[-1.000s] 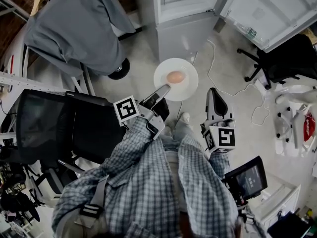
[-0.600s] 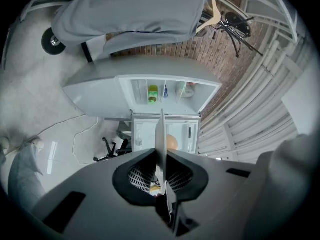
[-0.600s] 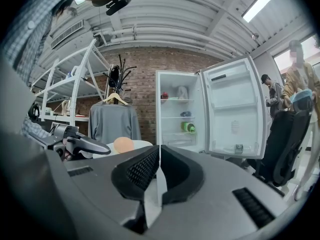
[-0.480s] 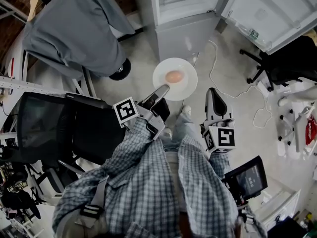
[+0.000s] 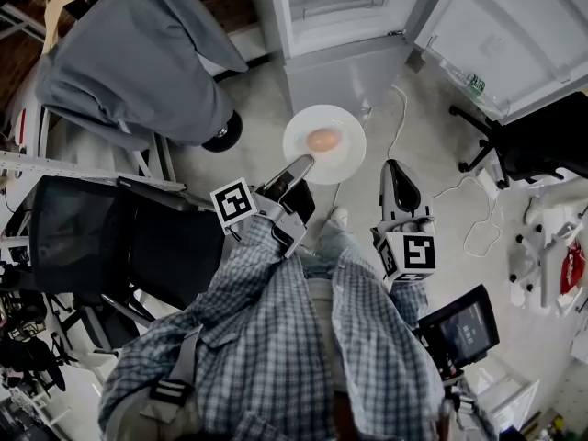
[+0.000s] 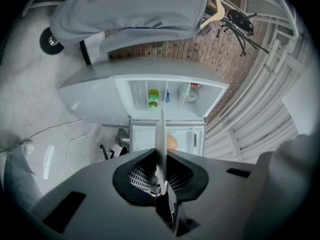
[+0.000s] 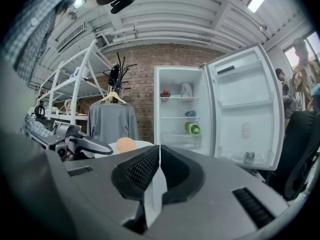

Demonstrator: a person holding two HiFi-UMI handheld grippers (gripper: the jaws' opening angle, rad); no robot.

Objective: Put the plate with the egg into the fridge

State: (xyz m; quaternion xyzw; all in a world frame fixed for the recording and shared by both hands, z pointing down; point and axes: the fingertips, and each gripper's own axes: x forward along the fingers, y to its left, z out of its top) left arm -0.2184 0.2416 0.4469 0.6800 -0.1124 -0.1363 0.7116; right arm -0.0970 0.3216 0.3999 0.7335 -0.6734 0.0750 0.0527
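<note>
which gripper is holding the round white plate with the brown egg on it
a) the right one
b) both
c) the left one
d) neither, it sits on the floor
C: the left gripper has its fingers shut on the rim of the round white plate carrying the brown egg, while the right gripper hangs apart from it, shut on nothing.

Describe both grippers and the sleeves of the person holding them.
The left gripper and right gripper are grey to black, with long jaws tapering to rounded tips and grid-textured inner pads. Each carries a white cube printed with black square markers. No cables show. The sleeves belong to a blue-grey and white checked shirt.
</note>
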